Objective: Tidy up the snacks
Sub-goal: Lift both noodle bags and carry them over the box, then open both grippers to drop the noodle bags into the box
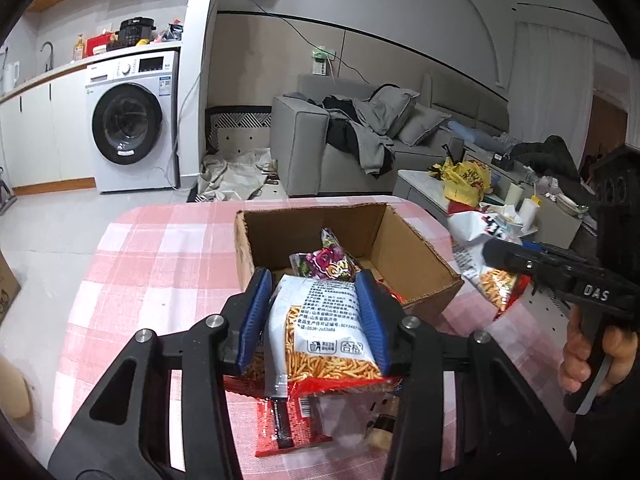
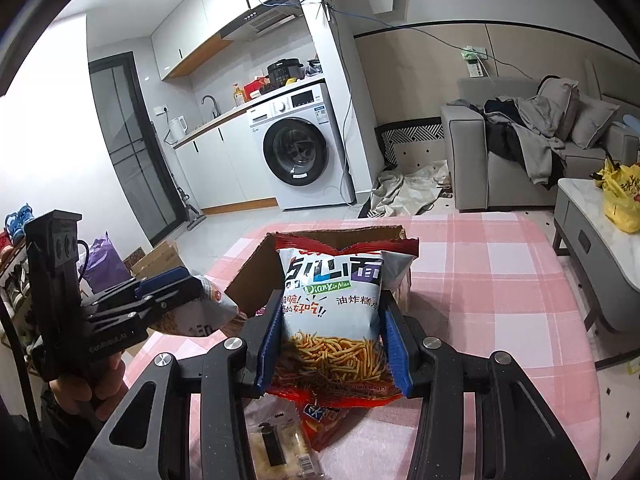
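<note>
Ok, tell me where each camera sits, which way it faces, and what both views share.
Left wrist: rides the left gripper, looking forward over the pink checked table into the cardboard box; its blue fingers clamp a noodle snack bag; the right gripper and hand show at right.
Right wrist: rides the right gripper, facing the same box, washing machine behind; its fingers clamp another noodle bag; the left gripper shows at left.
Shared: box, table, washing machine, sofa.

Right gripper [image 1: 500, 258] body: I read "DAS".
Left gripper [image 2: 188, 280] body: "GenRobot.AI", faint.
My right-hand snack bag [image 2: 332, 304]: "DianXinMian", plus "油炸糕点".
My left-hand bag's back [image 1: 320, 320]: "合格" stamp.
</note>
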A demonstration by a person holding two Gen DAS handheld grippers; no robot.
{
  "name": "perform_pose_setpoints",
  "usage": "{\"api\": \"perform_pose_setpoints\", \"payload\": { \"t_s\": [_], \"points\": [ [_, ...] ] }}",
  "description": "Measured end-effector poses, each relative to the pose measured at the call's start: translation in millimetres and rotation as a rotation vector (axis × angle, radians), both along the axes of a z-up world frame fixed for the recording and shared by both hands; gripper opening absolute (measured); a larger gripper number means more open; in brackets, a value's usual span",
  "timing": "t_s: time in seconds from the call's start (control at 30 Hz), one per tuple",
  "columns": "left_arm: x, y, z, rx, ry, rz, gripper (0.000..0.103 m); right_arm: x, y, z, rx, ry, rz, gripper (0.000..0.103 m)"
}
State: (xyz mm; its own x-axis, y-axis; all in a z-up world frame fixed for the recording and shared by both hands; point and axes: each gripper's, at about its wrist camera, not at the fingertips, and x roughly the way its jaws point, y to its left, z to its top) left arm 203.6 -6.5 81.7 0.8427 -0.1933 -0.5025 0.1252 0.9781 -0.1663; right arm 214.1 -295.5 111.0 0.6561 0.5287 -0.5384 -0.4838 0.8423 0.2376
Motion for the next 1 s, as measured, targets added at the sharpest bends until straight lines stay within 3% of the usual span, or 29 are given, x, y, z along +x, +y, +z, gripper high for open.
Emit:
{"api": "perform_pose_setpoints", "payload": {
  "t_s": [0.5, 1.0],
  "points": [
    [15, -15, -6, 0.047, -0.029, -0.05, 0.037, 20, 11, -12, 0.019, 0.017, 0.018, 0.046],
    [88, -10, -18, 0.037, -0.003, -0.008, 0.037, 60, 39, -34, 0.021, 0.054, 0.017, 0.046]
  ]
}}
